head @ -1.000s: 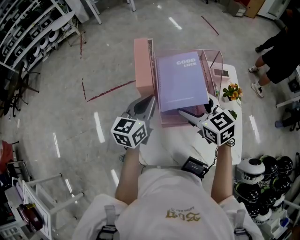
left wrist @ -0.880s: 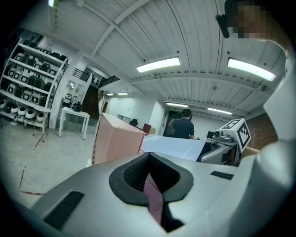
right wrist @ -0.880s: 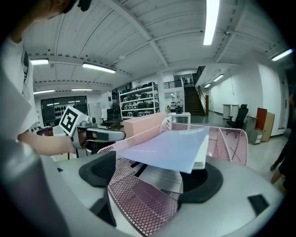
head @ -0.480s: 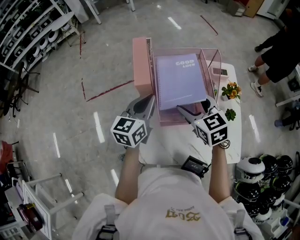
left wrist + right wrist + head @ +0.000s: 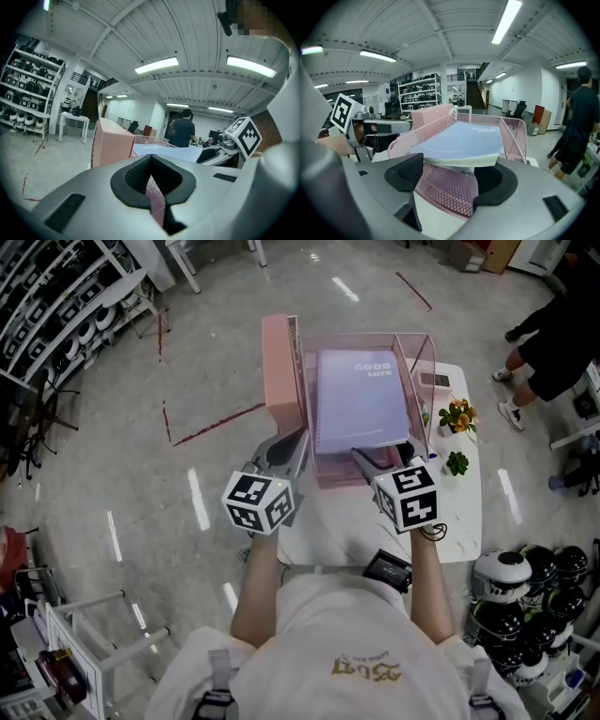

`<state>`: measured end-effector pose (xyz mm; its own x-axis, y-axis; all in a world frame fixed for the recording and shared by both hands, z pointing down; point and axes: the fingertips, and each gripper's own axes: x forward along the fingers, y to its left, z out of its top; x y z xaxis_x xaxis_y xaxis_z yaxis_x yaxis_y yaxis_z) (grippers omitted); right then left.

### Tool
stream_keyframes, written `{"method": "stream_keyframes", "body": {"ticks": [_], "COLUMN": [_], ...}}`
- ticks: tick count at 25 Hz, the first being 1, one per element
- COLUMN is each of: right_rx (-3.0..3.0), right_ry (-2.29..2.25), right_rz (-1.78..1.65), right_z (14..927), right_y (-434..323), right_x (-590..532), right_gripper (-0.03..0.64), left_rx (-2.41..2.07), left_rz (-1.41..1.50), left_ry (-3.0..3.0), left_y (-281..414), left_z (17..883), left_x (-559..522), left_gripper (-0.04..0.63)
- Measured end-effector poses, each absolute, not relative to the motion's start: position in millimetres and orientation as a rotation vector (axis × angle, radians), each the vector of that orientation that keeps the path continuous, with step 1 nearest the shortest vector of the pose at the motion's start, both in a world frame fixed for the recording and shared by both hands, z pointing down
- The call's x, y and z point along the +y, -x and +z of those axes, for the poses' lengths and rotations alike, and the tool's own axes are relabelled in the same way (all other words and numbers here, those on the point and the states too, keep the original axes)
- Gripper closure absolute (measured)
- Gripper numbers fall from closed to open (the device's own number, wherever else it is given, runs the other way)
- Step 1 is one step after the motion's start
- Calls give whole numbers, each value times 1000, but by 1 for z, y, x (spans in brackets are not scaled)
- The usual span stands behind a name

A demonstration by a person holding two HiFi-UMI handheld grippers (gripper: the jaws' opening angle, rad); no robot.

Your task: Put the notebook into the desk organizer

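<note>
Your white worktop stands on a glossy grey floor.

Head view: the notebook lies in the desk organizer at the far left corner, long axis near-to-far, title farthest. A pink box touches the organizer's left side, and flowers sit by the right edge.

Left gripper view: your left tool pinches the organizer's mesh.

Right gripper view: your right tool is spread, the near wall between its jaws.

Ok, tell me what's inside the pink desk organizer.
A lavender notebook lies flat in the desk organizer, cover up, filling most of the tray. Whatever is beneath it is covered, so I cannot tell.
</note>
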<state>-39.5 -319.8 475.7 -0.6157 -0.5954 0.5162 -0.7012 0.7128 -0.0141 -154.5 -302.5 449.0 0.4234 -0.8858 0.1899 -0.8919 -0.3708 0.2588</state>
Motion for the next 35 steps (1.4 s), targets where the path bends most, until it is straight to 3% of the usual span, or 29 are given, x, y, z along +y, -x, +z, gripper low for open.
{"method": "stream_keyframes", "body": {"ticks": [18, 29, 35], "right_rx": [-2138, -2188, -2375], "right_ry": [-1168, -1248, -1233], "right_rz": [-49, -103, 152], "right_z": [482, 461, 460], "right_y": [17, 5, 9], "right_x": [-310, -300, -275], "right_gripper": [155, 138, 168], "left_rx": [-1546, -1540, -1521], "left_rz": [32, 62, 69], "left_ry": [-2381, -2382, -2399], "left_y": [154, 146, 133], "left_z": [436, 441, 440], "left_x": [-279, -265, -247], "left_gripper": [577, 577, 577]}}
